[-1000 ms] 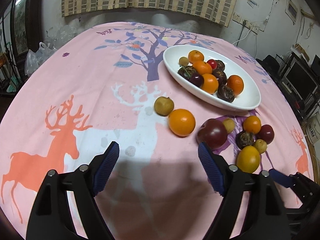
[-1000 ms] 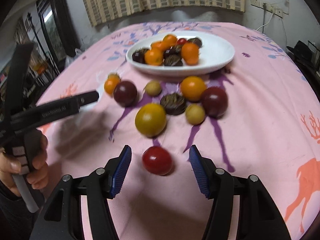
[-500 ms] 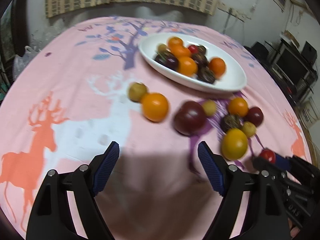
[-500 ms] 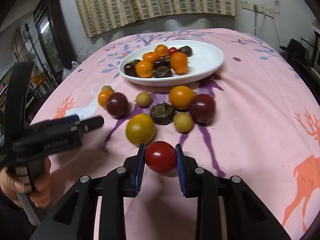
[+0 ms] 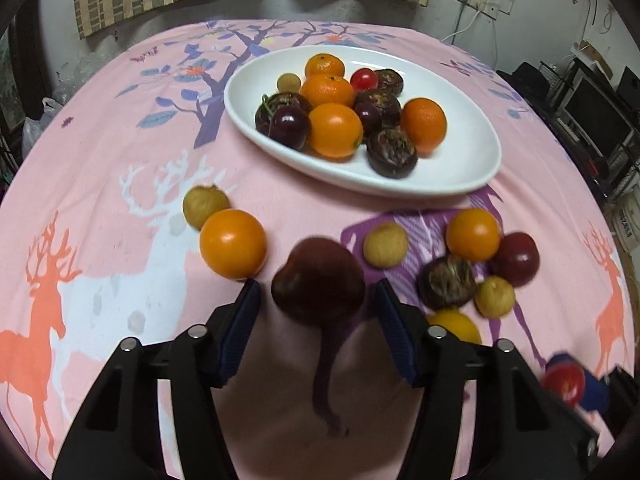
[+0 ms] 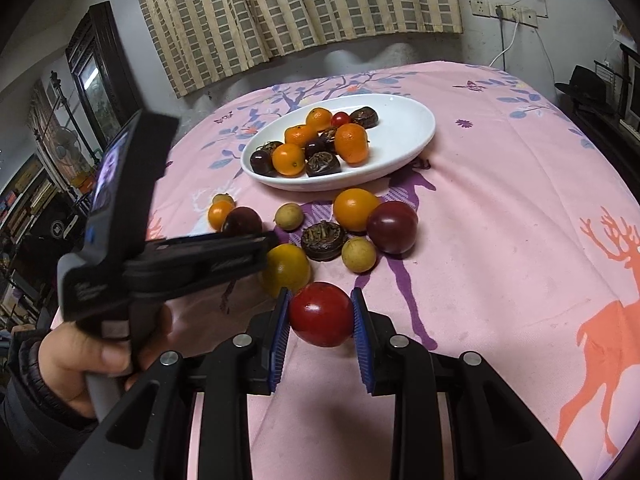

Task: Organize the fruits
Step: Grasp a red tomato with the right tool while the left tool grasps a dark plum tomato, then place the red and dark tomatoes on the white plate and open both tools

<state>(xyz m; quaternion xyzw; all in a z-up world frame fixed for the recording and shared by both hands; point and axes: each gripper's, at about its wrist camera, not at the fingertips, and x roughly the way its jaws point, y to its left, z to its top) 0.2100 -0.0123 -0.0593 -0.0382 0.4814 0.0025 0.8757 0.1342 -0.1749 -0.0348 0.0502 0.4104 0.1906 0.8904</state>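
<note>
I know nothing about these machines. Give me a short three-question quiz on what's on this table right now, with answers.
1. True or false: the right tongs are clamped on a red tomato.
2. Multiple choice: the left tongs are A) closed on an orange, B) open around a dark plum, C) over the white plate.
3. Fill in: the tablecloth is pink with ______ printed on it.

Key: 1 true. 2 B; gaps show on both sides of the plum. 3 deer.
</note>
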